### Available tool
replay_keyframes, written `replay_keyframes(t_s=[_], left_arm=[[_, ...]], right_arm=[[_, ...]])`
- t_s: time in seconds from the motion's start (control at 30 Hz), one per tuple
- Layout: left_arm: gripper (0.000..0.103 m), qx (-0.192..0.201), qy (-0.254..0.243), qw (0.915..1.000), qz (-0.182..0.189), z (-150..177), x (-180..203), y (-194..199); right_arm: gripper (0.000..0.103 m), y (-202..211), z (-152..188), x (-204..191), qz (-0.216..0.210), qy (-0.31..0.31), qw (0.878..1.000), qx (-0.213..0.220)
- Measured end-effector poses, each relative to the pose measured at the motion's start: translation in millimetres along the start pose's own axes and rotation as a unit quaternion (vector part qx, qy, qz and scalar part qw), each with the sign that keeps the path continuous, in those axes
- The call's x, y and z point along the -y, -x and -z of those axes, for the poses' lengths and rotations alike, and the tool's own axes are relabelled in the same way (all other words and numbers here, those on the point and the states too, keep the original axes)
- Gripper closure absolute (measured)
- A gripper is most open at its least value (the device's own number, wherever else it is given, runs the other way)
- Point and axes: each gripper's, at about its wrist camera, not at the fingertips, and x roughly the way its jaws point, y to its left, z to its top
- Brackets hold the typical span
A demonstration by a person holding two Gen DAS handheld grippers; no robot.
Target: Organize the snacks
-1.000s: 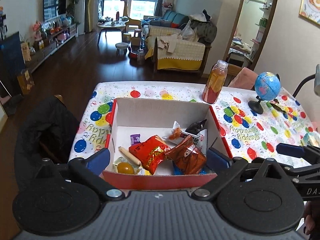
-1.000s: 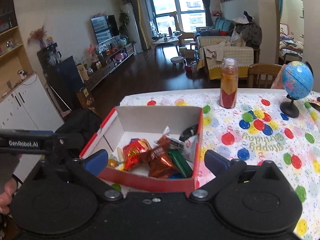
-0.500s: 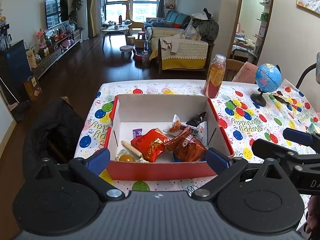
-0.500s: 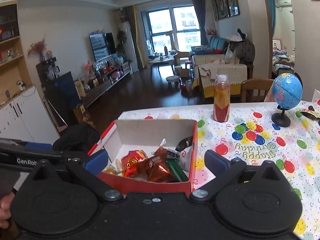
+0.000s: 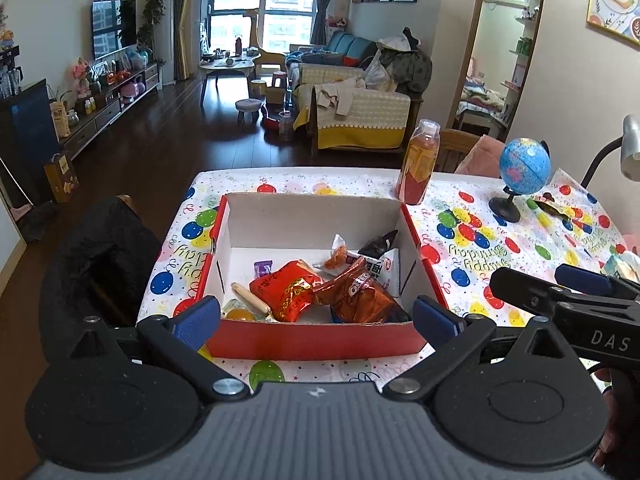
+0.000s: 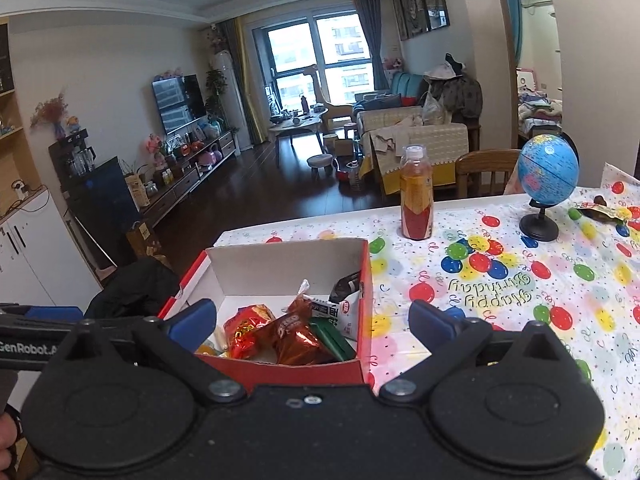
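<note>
A red cardboard box [image 5: 316, 338] with white inner walls sits on the balloon-print tablecloth [image 5: 472, 256]. It holds several snacks: a red packet [image 5: 286, 290], a brown Oreo packet [image 5: 360, 294], a small purple candy [image 5: 263, 268], a sausage stick [image 5: 250, 297]. My left gripper [image 5: 316, 318] is open and empty, just in front of the box's near wall. My right gripper [image 6: 312, 320] is open and empty, near the box's [image 6: 288, 372] front right corner. A loose snack wrapper [image 6: 600, 210] lies far right.
A juice bottle [image 5: 418, 162] stands behind the box. A small globe [image 5: 524, 164] stands to the right of it. A chair with a black jacket [image 5: 92, 264] is at the table's left edge. A lamp [image 5: 624, 148] is at the far right.
Both grippers have drawn back and risen from the box, which now sits further away in both views. Both stay open and empty.
</note>
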Motion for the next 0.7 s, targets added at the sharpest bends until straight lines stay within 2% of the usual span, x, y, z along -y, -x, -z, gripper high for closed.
replay_keyframes(t_s=[0.7], left_arm=[[0.0,0.01,0.009,0.9999,0.0,2.5,-0.3,8.9]], right_arm=[[0.0,3.7,1.0,-3.2,-0.007,0.006,1.0,0.004]])
